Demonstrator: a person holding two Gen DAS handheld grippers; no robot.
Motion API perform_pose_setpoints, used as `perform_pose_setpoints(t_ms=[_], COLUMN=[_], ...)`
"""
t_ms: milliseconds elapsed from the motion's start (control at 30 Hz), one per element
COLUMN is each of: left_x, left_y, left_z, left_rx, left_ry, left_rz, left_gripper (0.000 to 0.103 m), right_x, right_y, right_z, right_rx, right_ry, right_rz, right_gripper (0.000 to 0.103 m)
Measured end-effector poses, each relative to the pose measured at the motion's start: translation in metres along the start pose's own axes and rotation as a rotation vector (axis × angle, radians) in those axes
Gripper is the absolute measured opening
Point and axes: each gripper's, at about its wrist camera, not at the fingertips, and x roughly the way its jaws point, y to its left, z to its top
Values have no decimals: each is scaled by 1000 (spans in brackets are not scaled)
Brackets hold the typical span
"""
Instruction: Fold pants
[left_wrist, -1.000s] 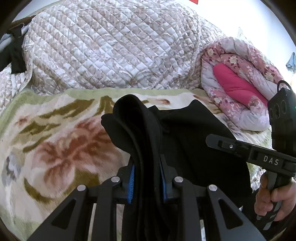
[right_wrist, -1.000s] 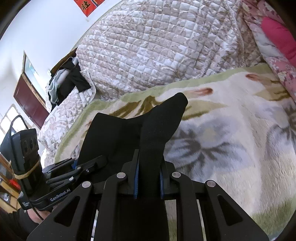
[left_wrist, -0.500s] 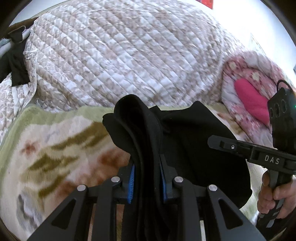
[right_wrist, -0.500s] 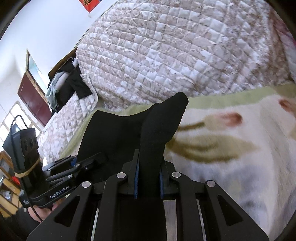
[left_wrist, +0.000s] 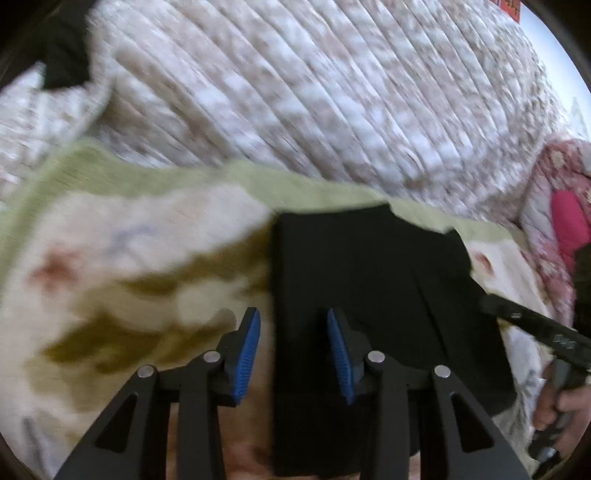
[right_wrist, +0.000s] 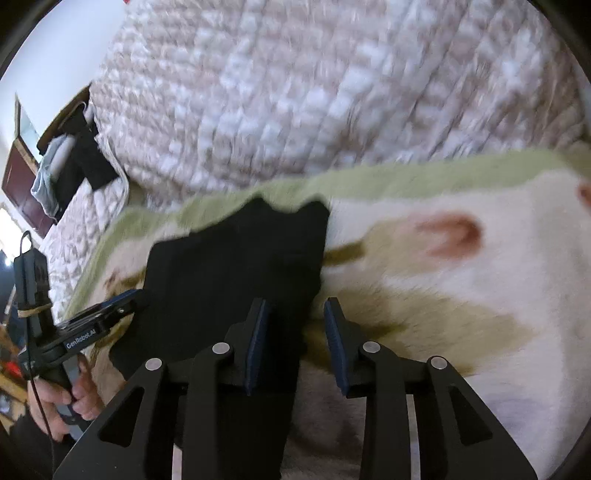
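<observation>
The black pants (left_wrist: 369, 295) lie flat as a folded rectangle on the flowered blanket (left_wrist: 122, 266), their far edge near the blanket's green border just below the quilted cover (left_wrist: 295, 92). The jaws of the left gripper (left_wrist: 293, 343) and the right gripper (right_wrist: 293, 343) have just been opening and stand apart, each over a near corner with cloth between the pads but not pressed. I judge they let go so the fold can rest there.
</observation>
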Motion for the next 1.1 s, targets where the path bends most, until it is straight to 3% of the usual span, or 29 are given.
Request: perform_pose_setpoints(t_ms=[67, 200, 333, 400, 500, 600, 767, 867, 1000, 1100], left_x=[-14, -48, -56, -39, -34, -45, -70, -79, -79, -73], left_y=[4, -13, -49, -58, -67, -60, -62, -65, -70, -72], left_z=[-1, -14, -41, -53, -56, -52, -66, -77, -89, -91], left_rx=[-23, -17, 85, 128, 198, 126, 92, 74, 89, 107], left_ry=[-31, -70, -47, 8, -17, -25, -30, -24, -4, 9], left_rz=[11, -63, -118, -78, -5, -18, 29, 20, 32, 40], left_gripper=[40, 38, 38, 38, 38, 38, 38, 38, 40, 40], right_x=[-20, -37, -23, -4, -8, -26, -51, -62, -60, -50], right_y=[10, 37, 57, 57, 58, 54, 50, 52, 56, 56], right_z=[-3, -21, -48, -64, -65, -67, -77, -84, -95, -99], right_rx=[-51, -150, -226, -267, -265, -227, -210, -205, -228, -239], right_ry=[-47, -57, 24, 88, 71, 49, 34, 23, 37, 74], right_rz=[-11, -2, -20, -69, -76, -65, -68, -80, -86, -86], right_gripper=[32, 32, 26, 26, 26, 26, 26, 31, 46, 46])
